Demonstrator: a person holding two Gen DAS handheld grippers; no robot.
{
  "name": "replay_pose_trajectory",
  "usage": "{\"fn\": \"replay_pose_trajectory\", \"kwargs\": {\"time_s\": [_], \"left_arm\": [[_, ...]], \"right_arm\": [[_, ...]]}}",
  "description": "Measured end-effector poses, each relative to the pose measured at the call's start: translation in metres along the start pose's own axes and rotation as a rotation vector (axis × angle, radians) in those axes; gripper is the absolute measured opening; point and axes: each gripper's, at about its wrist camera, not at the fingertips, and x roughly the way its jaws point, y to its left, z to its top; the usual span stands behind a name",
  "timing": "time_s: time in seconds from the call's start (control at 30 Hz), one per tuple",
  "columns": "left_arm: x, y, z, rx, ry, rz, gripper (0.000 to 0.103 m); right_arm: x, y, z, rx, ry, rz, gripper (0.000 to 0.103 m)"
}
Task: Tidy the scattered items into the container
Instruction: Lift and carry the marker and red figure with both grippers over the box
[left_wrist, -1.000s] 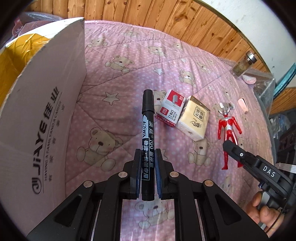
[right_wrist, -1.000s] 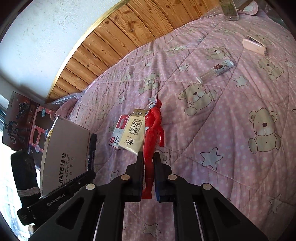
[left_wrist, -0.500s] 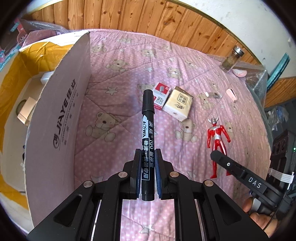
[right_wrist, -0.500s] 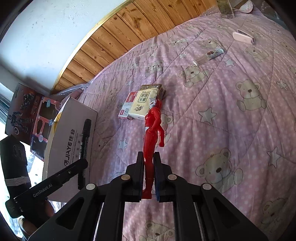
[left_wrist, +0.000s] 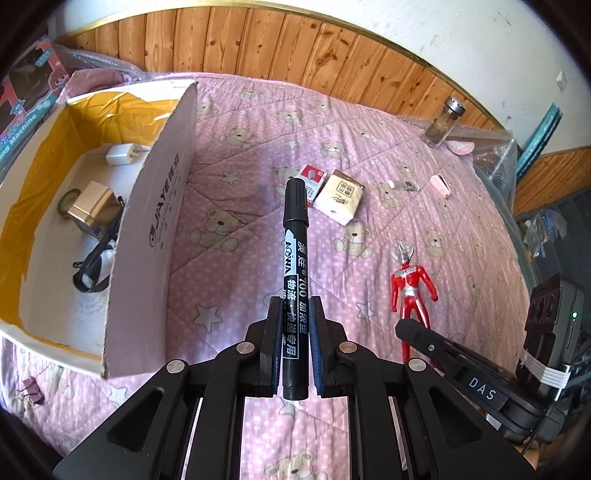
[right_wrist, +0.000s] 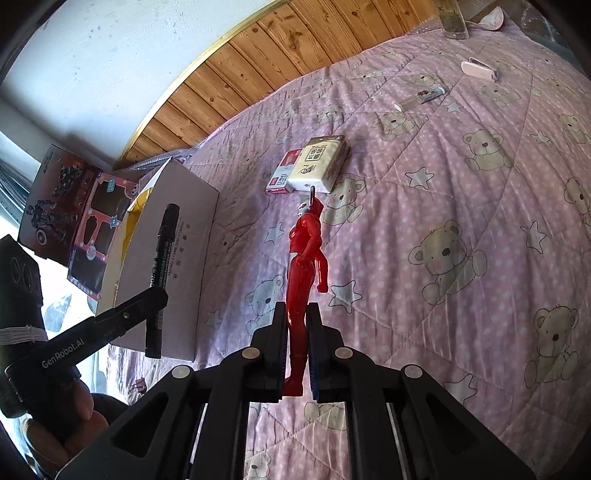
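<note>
Left gripper was clamped on black marker, cardboard box at its 10 o'clock. Right gripper was pinching red figure by the legs, above quilt.

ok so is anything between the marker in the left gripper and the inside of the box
Only the box's near white wall, left of the black marker, which the left gripper holds over the quilt. The cardboard box is open-topped; nothing visible blocks a path over that wall.

My left gripper clamps a black marker right of the open cardboard box, while the right gripper pinches a red figure.
</note>
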Motion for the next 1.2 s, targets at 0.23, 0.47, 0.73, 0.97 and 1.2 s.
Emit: {"fn": "replay_pose_trajectory", "kwargs": {"time_s": [0.23,0.47,0.73,0.97,1.2], "left_arm": [[-0.020,0.005,-0.014,0.004,-0.017,-0.013,0.014],[-0.039,0.010,-0.021,-0.005,-0.038,-0.029,0.014],[-0.059,0.017,-0.023,-0.006,-0.073,-0.002,0.014],[-0.076,0.027,-0.020,-0.026,-0.099,-0.016,0.014],[-0.094,0.045,-0.014,-0.055,-0.132,-0.024,0.014]], "right_arm": [[-0.011,0.025,-0.008,-0.050,-0.011,0.019,0.010],[-0.020,0.045,-0.018,-0.085,-0.011,0.035,0.010],[-0.030,0.069,-0.023,-0.131,-0.022,0.057,0.010],[-0.038,0.095,-0.026,-0.177,-0.030,0.074,0.010],[-0.044,0.124,-0.026,-0.237,-0.045,0.088,0.010]]}}
